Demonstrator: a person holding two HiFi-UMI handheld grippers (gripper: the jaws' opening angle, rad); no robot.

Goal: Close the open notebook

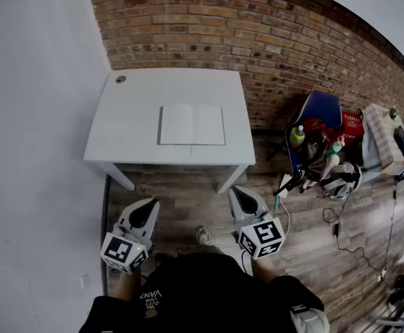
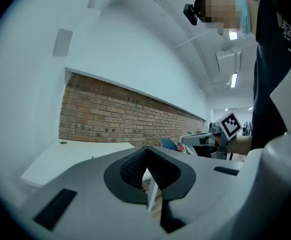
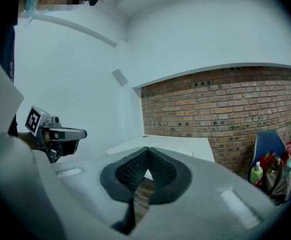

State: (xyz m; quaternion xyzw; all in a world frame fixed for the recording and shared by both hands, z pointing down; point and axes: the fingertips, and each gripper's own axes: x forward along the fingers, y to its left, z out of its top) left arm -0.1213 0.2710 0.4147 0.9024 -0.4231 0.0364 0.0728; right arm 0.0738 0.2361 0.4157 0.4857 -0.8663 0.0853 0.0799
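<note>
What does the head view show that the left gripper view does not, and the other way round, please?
Only the head view shows the open notebook, lying flat on the table, and the cables on the floor at the right. Only the left gripper view shows the left gripper with its jaws closed together and nothing between them, and the ceiling lights. Both show the white table, the brick wall and the right gripper.
</note>
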